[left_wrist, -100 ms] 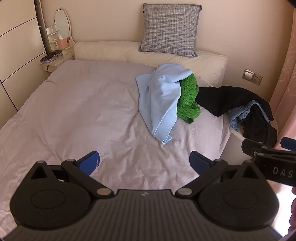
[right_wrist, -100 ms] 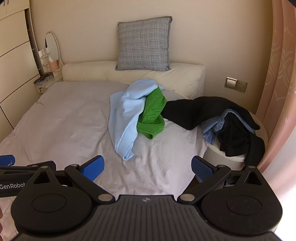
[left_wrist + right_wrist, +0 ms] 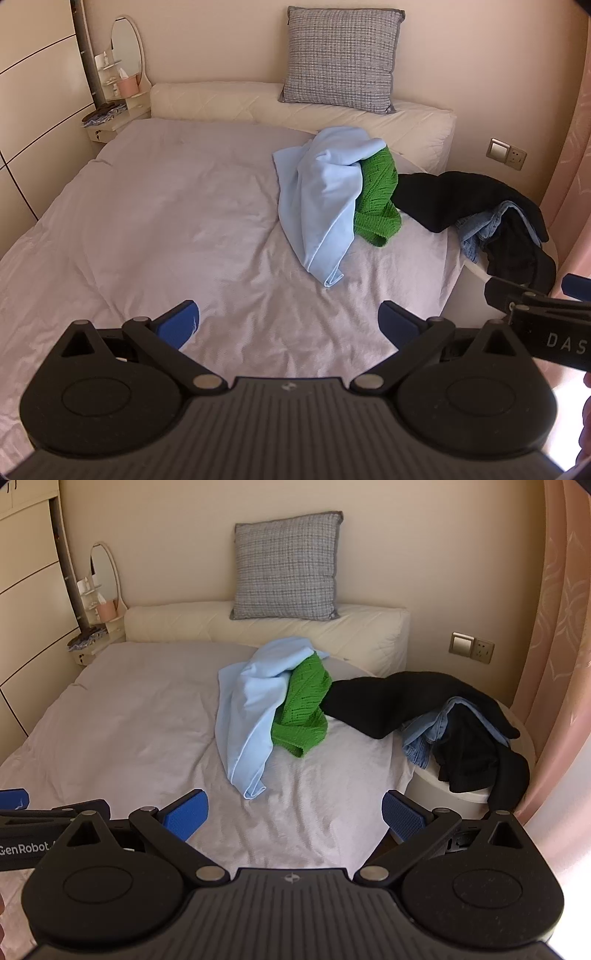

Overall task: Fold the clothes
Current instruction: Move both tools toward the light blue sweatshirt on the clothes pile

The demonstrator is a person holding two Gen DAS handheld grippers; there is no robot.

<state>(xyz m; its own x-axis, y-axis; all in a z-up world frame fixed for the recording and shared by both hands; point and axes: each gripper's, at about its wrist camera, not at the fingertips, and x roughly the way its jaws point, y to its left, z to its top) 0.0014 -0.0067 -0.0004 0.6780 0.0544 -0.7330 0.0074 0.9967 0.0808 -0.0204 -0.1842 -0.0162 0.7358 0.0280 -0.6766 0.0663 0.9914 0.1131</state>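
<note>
- Clothes lie in a heap toward the right side of the bed [image 3: 166,221], near its head: a light blue garment [image 3: 321,195] draped partly over a green knit [image 3: 378,195], which touches a black garment [image 3: 450,199] at its right.
- The black garment crosses the bed's right edge onto a round white stool [image 3: 436,786], where blue jeans [image 3: 428,734] and more dark clothing are piled, some hanging over the stool's rim.
- The light blue garment's lower corner points toward the foot of the bed, apart from both grippers.
- The left and middle of the sheet show only wrinkles, a wide flat stretch between the heap and the bed's left edge.
- The left gripper [image 3: 288,325] hovers over the near part of the bed, fingers [image 3: 181,325] spread wide and holding nothing.
- The right gripper [image 3: 295,812] hangs just beside it near the bed's right edge, fingers [image 3: 402,816] likewise released and bare.
- A grey pillow [image 3: 340,59] leans against the wall above the cream headboard [image 3: 221,99].
</note>
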